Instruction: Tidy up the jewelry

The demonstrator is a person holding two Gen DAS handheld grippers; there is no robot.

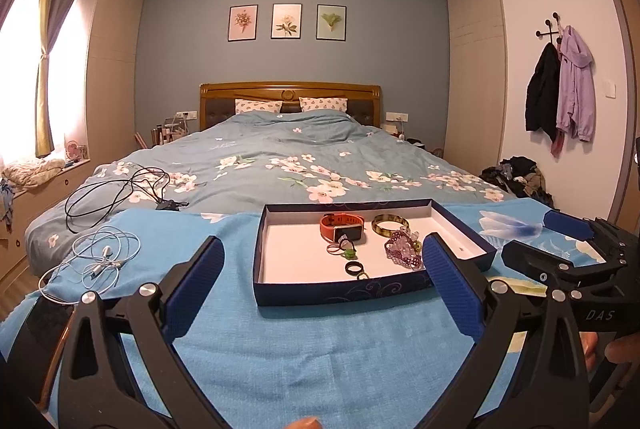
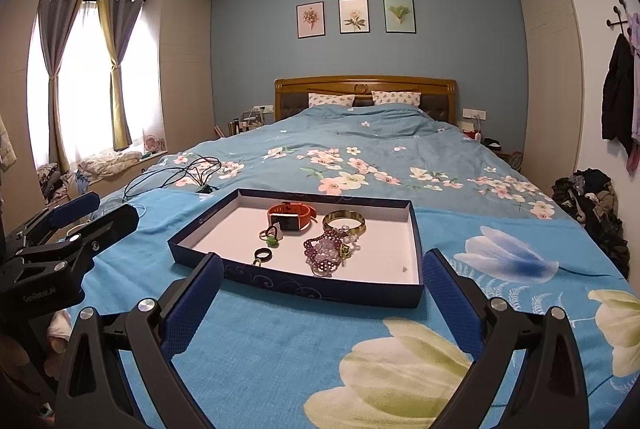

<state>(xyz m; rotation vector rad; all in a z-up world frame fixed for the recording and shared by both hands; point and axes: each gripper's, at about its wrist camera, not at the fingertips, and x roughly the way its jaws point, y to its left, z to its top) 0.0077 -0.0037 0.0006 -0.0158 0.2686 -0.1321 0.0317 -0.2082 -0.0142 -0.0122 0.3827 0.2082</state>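
Both grippers hang near the foot of the bed [image 2: 360,157], short of the shallow box [image 2: 416,229] that lies on the blue cloth [image 2: 280,341]. The left gripper [image 1: 322,281] has its jaws spread wide with nothing between them, and the right gripper [image 2: 320,293] is just as wide and just as empty. All the jewelry sits bunched in the middle of the box: an orange watch [image 2: 290,216] at the far side, a gold bangle [image 2: 344,220] to its right, a purple bead bracelet [image 2: 322,253] nearer, a black ring [image 2: 263,253] and a small green piece [image 2: 273,240] to the left. The main risk is the clutter: the bracelet touches the bangle and a few small pieces, so closing on one could drag or snag its neighbours. The rings are thin and lie flat, so wide pads may slip off them or flick them out. The box is light and rests on soft bedding, so a downward push could tip or slide it.
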